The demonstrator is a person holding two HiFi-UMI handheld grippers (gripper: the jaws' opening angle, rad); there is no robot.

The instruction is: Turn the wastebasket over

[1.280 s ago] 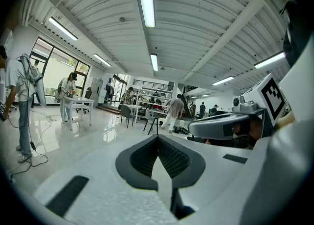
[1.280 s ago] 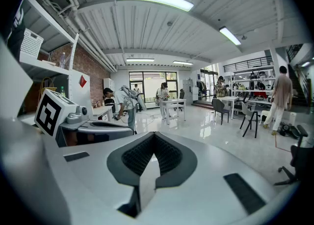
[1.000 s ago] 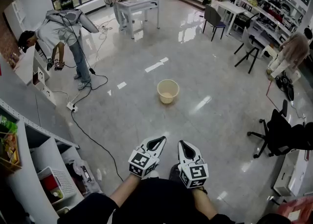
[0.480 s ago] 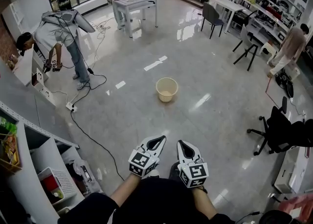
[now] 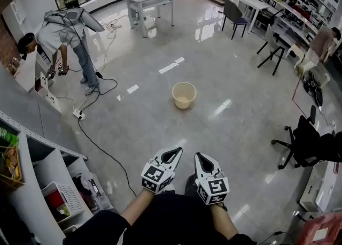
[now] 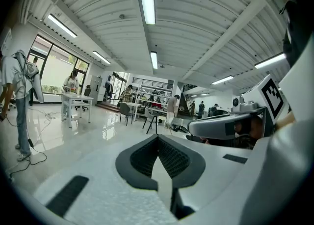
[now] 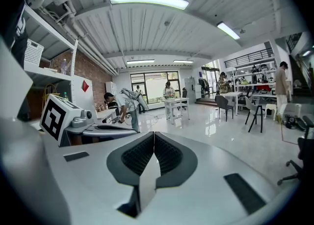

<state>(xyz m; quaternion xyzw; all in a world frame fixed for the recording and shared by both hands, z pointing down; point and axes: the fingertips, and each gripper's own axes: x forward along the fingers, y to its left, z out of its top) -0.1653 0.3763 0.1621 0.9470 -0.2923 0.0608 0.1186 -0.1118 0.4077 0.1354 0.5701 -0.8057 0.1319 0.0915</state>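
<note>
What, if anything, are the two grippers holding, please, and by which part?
Nothing is held: the left gripper and right gripper are shut and empty; the pale yellow round plastic wastebasket stands upright, apart from them.

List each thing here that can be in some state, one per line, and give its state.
Wastebasket: upright on the floor, mouth up, not yet turned over.
Left gripper: shut, empty.
Right gripper: shut, empty.
Office chair: upright.
</note>
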